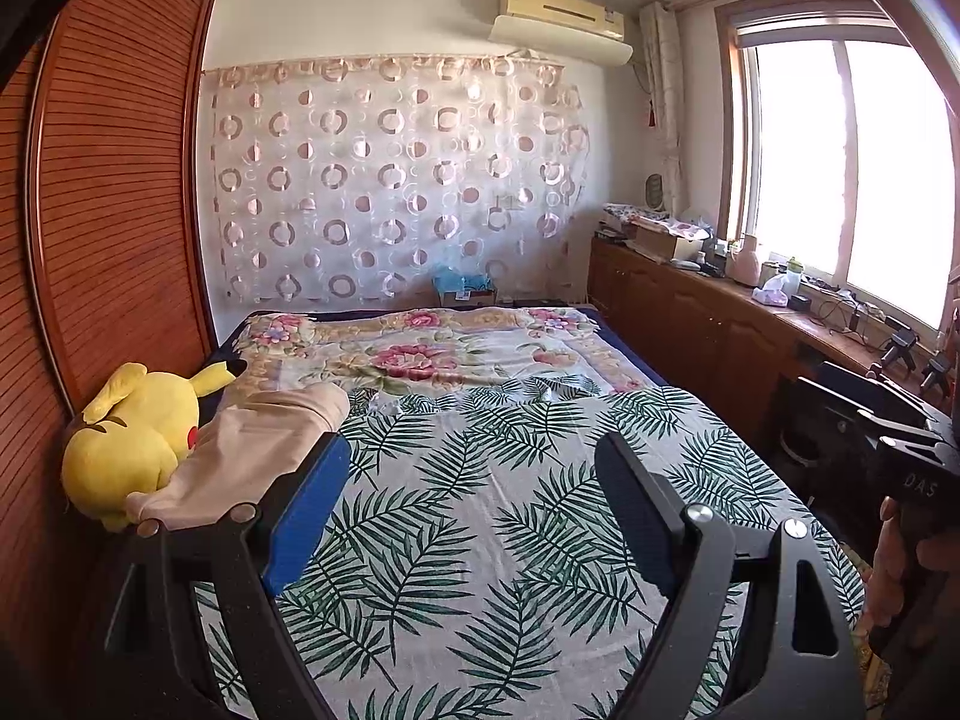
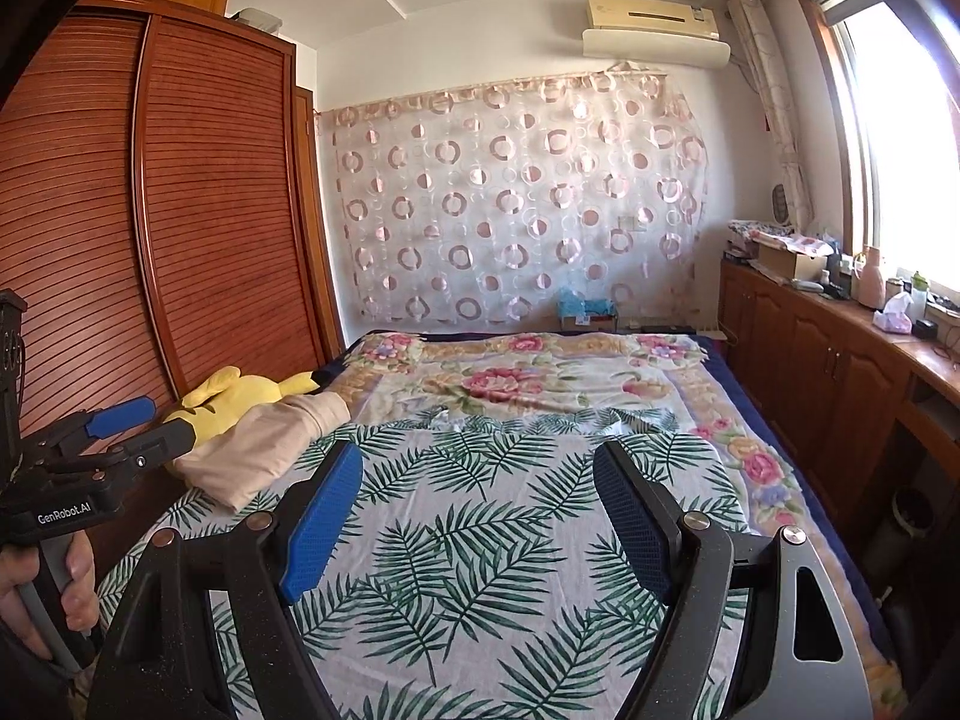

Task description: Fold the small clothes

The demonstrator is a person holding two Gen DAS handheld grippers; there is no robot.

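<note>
Both grippers up over the bed, nothing held. Left gripper (image 1: 474,456): fingers spread wide, blue pad on the left finger (image 1: 312,516), dark pad on the right one, only the palm-leaf sheet (image 1: 480,510) showing between them. Right gripper (image 2: 477,468): same, fingers wide apart, empty, leaf sheet in the gap. In the right wrist view the left gripper also shows side-on at the left edge, a hand (image 2: 48,594) round its grip, its blue-tipped fingers parted and holding nothing. The task piece is a beige garment (image 1: 252,450), lying folded or bunched on the bed's left side near the wardrobe (image 1: 108,210), partly on the leaf sheet; can't tell what kind of garment it is. It touches a yellow plush toy (image 1: 138,432) that sits on its far-left side against the wardrobe. In the left wrist view the garment sits just behind the left finger, overlap in view only, contact can't be confirmed. Floral blanket (image 1: 450,348) covers the far half of the bed beyond the leaf sheet. Wooden cabinet run (image 2: 840,360) under the window on the right, clutter on top.
</note>
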